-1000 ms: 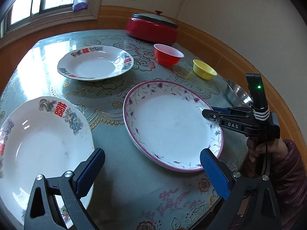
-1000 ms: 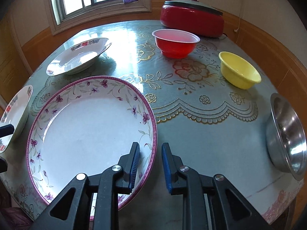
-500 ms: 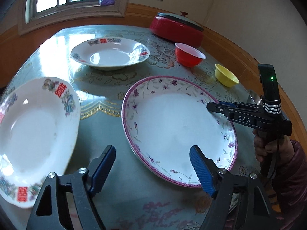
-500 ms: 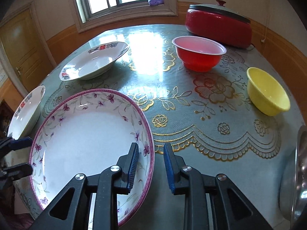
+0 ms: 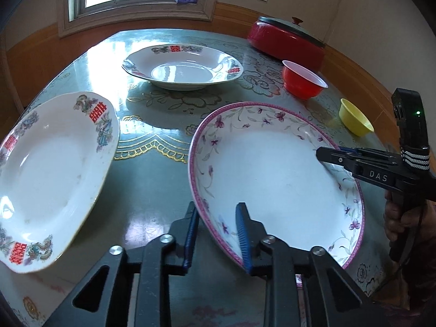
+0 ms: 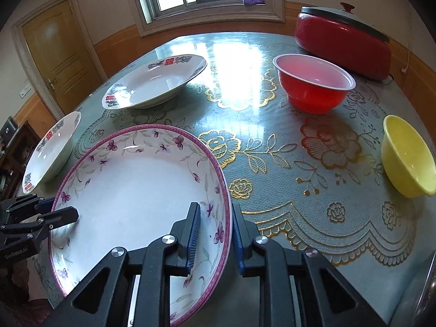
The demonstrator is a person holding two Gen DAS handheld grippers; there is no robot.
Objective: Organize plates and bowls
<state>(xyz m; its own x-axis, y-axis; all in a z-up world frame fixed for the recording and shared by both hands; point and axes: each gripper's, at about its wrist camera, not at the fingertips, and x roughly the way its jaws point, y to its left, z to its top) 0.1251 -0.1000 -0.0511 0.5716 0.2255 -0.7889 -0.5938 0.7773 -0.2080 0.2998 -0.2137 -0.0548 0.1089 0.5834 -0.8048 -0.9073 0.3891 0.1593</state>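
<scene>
A large white plate with purple flowers and a pink rim (image 5: 272, 169) (image 6: 136, 185) lies on the table between both grippers. My left gripper (image 5: 216, 231) (image 6: 58, 208) is closing its jaws on the plate's near left rim, one blue pad under the rim and one on the inside. On the opposite rim, my right gripper (image 6: 215, 234) (image 5: 329, 154) is also closing, with the rim pinched between its pads. Two white plates with red characters rest apart: one at the left (image 5: 49, 169) (image 6: 51, 152), one farther back (image 5: 182, 65) (image 6: 155, 81).
A red bowl (image 5: 302, 81) (image 6: 313, 84) and a yellow bowl (image 5: 354, 120) (image 6: 406, 158) stand at the right. Behind them sits a lidded red pot (image 5: 288, 43) (image 6: 343, 43). A steel bowl's rim (image 6: 430, 286) shows at the far right edge. The table (image 5: 152, 179) wears a glossy patterned cloth.
My left jaws have gone from wide open to narrow around the floral plate's rim as the gripper came down. The right jaws narrowed slightly on the opposite rim.
</scene>
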